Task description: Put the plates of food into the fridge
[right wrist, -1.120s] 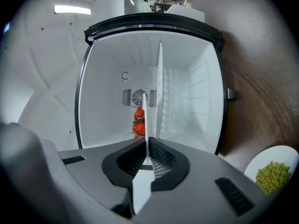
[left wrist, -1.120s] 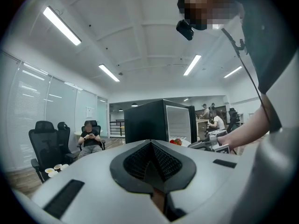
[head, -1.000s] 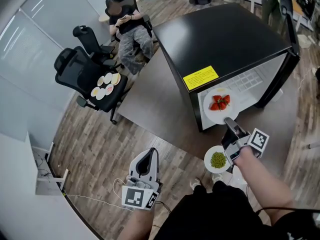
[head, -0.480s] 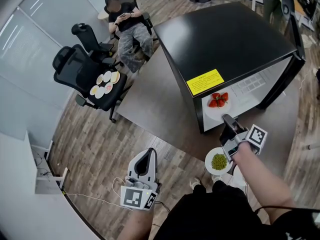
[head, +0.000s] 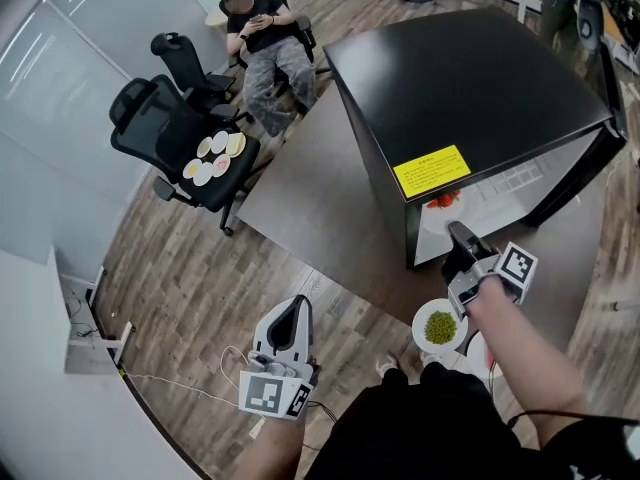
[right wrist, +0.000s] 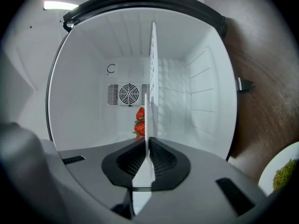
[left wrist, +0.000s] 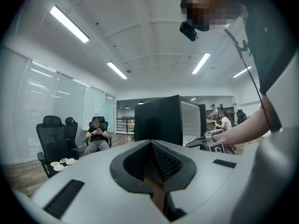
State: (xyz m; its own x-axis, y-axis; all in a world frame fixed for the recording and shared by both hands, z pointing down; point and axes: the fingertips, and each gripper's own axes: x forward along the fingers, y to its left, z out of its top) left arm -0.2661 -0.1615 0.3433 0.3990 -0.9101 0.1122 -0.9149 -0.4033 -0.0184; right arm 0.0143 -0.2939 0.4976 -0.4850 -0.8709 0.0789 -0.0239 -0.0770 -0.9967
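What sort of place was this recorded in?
Most likely an open-plan office: black swivel chairs beside a glass partition wall, long strip lights in the ceiling, and a person seated in one of the chairs.

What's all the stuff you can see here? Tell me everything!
fridge: one, black, open
yellow label: one, fridge's top front edge
strawberry plate: one, white, reaching into fridge
green food plate: one, white, by the person's feet
small plates: several, white, on a chair seat
office chairs: three, black
seated person: one, far chair
left gripper: grey, shut, empty
right gripper: grey, shut on strawberry plate
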